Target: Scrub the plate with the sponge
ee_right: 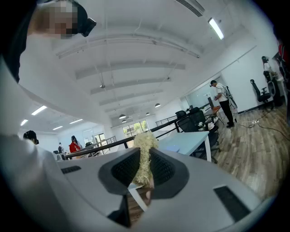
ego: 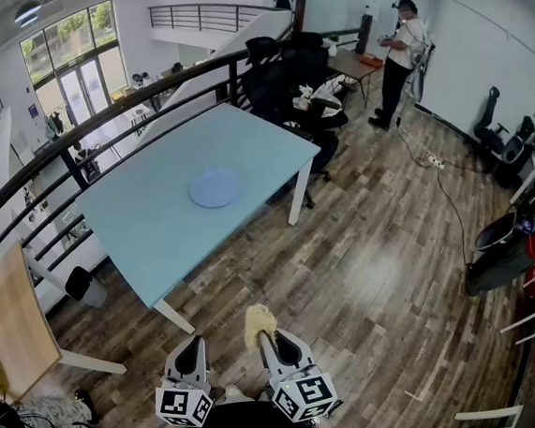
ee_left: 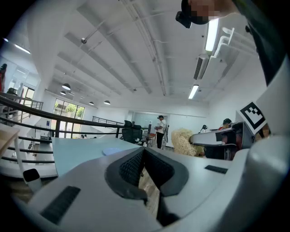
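Pinching stringy straw-yellow sponge (ee_right: 145, 144), right gripper (ee_right: 143, 168), flat round blue plate (ego: 215, 188)

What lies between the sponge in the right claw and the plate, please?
Head view: only wooden floor, then bare blue table, between sponge and plate.

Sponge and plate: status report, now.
Right gripper shut on sponge. Left gripper shut, empty. Plate on table ahead, not reached. Only floor between.
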Demonstrator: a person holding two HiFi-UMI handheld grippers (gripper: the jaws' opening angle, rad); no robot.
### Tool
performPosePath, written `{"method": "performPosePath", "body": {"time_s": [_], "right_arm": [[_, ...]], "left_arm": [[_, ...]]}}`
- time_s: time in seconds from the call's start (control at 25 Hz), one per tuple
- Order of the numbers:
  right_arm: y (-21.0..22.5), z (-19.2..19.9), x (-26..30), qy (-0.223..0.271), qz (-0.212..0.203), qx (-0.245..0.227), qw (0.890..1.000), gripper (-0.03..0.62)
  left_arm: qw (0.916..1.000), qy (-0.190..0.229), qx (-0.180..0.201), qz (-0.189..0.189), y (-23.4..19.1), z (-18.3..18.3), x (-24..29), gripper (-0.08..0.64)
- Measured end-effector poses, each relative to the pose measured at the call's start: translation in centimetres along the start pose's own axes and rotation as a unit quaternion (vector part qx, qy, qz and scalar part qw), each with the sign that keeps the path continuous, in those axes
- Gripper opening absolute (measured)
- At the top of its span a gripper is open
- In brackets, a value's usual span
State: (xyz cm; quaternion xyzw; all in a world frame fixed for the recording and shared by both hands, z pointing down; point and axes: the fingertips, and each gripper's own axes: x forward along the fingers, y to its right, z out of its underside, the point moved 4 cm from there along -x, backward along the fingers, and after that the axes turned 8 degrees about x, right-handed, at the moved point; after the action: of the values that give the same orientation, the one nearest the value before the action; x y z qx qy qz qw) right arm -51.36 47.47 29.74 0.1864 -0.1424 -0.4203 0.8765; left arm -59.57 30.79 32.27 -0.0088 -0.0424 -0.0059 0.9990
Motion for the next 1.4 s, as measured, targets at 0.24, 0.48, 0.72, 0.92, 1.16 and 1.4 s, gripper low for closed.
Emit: {"method": "performPosePath", "body": {"time_s": [0.24,0.48,0.72,0.92,1.16,1.4], "right_arm": [[0.7,-0.5,-0.2,-0.003,-0.002,-0.007,1.000,0.067],[-0.2,0.0,0.2,-0.009,-0.008,-0.014,1.000,0.067],[-2.5,0.6,0.7,-0.008,-0.023,-0.020,1.000,0.067],[-4.0,2.0,0.9,-0.004,-0.023,-0.027,0.999,0.067],[-5.3,3.1,0.9,-0.011,-0.014,-0.015,1.000,0.067],[-4.7,2.9,1.4,-0.007,-0.002,-0.015,1.000,0.067]], "left_arm": [[1.0000,0.002,-0.003,0.000,0.7,-0.1,0.7,0.003],[1.0000,0.004,-0.007,-0.006,0.0,0.1,0.1,0.002],[0.9995,0.011,-0.019,-0.021,-1.9,0.3,-1.7,0.002],[0.9993,0.013,-0.022,-0.027,-3.3,1.1,-3.3,0.003],[0.9988,0.007,-0.029,-0.039,-5.1,1.5,-4.9,0.003],[0.9989,0.004,-0.029,-0.037,-5.5,2.0,-4.3,0.002]]}}
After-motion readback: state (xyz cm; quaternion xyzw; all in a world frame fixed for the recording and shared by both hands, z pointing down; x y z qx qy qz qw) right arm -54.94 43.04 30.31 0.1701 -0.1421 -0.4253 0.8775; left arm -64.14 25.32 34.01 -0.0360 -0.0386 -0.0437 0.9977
